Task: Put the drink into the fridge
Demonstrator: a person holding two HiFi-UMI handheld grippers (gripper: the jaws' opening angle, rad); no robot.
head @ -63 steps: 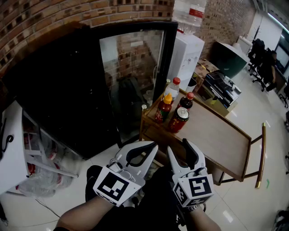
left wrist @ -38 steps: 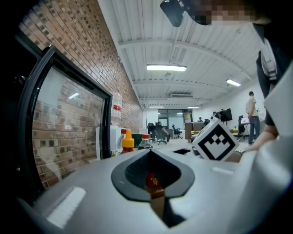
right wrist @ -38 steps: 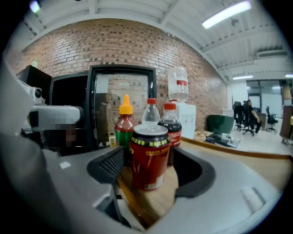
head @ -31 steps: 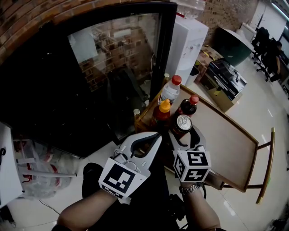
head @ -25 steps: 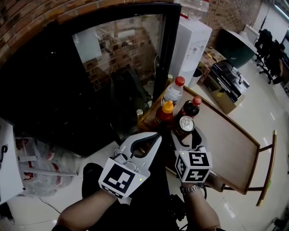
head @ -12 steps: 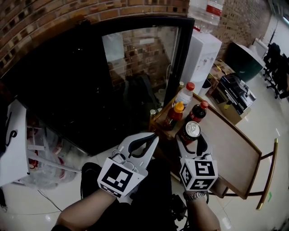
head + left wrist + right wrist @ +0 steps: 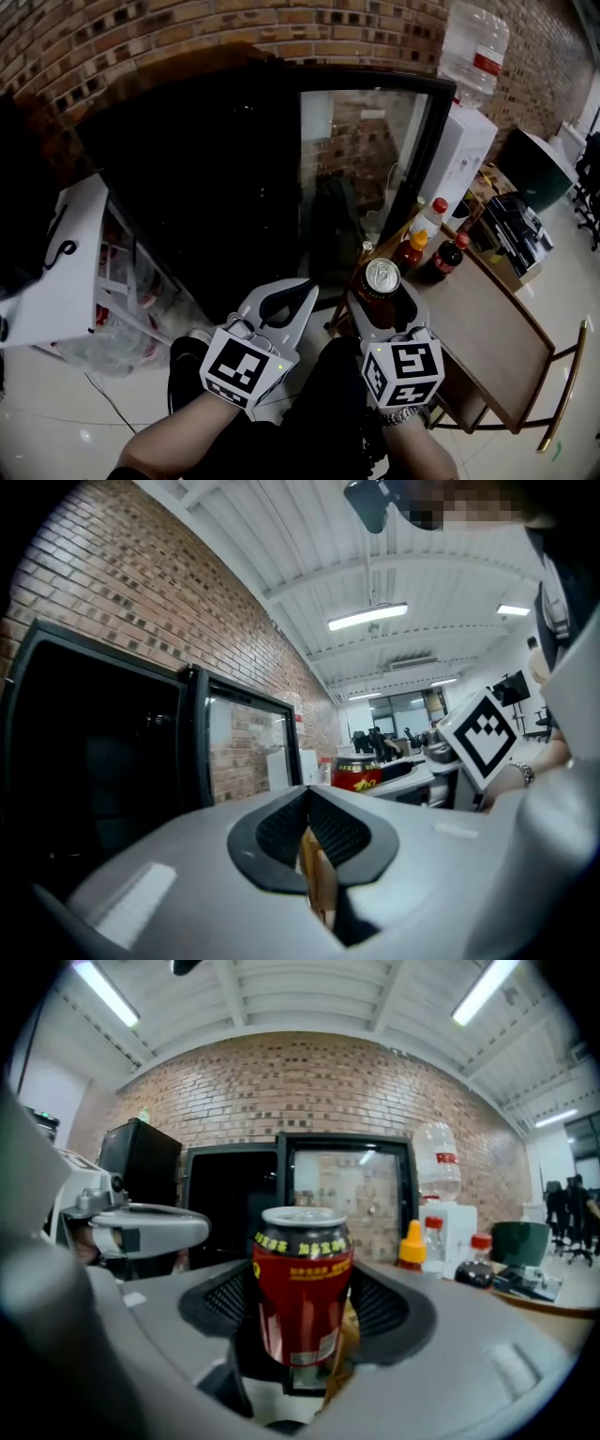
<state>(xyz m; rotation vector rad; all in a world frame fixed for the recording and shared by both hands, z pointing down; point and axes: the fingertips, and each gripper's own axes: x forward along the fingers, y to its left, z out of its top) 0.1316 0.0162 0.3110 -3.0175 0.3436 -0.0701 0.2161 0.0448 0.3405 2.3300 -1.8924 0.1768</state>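
Note:
A red drink can (image 7: 380, 282) with a silver top stands upright between the pads of my right gripper (image 7: 382, 298), which is shut on it. In the right gripper view the can (image 7: 300, 1283) fills the middle of the right gripper (image 7: 305, 1312). The black fridge (image 7: 197, 169) stands ahead against the brick wall, with a glass door (image 7: 361, 178) on its right half and a dark left half. My left gripper (image 7: 302, 294) hangs beside the can, shut and holding nothing. In the left gripper view the left gripper (image 7: 314, 855) has its jaws together, with the can (image 7: 354, 772) beyond.
A wooden table (image 7: 483, 333) at the right carries an orange-capped bottle (image 7: 413, 249), a dark red-capped bottle (image 7: 447, 260) and a clear bottle (image 7: 430, 217). A white water dispenser (image 7: 466, 145) stands behind it. A white panel with wire racks (image 7: 66, 267) juts out at the left.
My right gripper closed on the can and lifted it off the table, carrying it left toward the fridge. The view swung left with it. The left gripper stayed shut.

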